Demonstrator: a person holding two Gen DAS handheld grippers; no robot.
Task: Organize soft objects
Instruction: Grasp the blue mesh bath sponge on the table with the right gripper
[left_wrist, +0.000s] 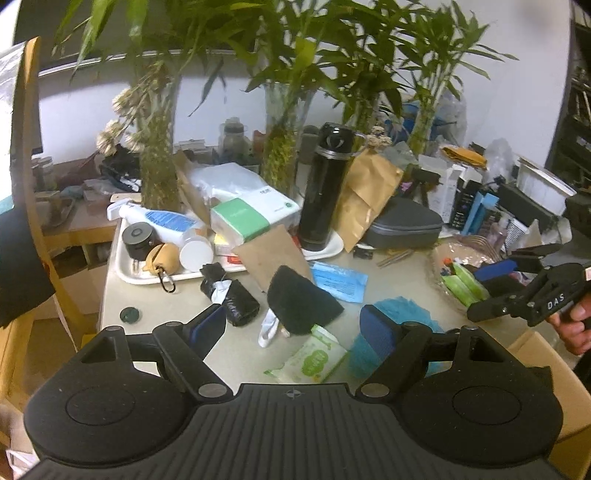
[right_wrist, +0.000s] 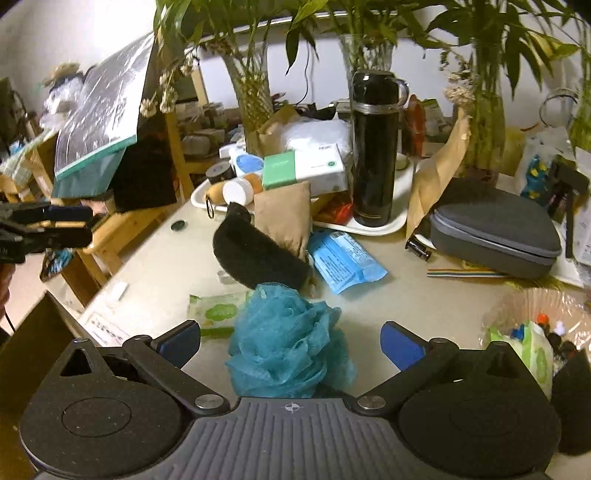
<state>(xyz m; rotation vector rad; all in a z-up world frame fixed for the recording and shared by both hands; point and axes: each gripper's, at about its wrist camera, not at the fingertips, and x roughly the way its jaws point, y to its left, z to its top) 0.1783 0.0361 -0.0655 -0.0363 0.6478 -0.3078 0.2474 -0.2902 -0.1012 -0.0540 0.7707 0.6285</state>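
Note:
A teal mesh bath pouf (right_wrist: 291, 341) lies on the beige table between the open fingers of my right gripper (right_wrist: 291, 345), not pinched. It shows in the left wrist view (left_wrist: 397, 325) behind my right pad. A black sponge (right_wrist: 258, 254) leans against a brown paper bag (right_wrist: 282, 218); it also shows in the left wrist view (left_wrist: 301, 301). A green wet-wipes pack (left_wrist: 312, 360) and a white sock (left_wrist: 269, 326) lie before my open, empty left gripper (left_wrist: 295, 328). A black rolled bag (left_wrist: 229, 295) lies to the left.
A black thermos (right_wrist: 375, 147) stands on a white tray (right_wrist: 373, 225). A blue packet (right_wrist: 341, 260), a grey zip case (right_wrist: 495, 229), glass vases with bamboo (left_wrist: 284, 147), a tissue box (right_wrist: 303, 168) and a clear bag of items (right_wrist: 535, 332) crowd the table. A cardboard box (left_wrist: 554, 373) sits at the right.

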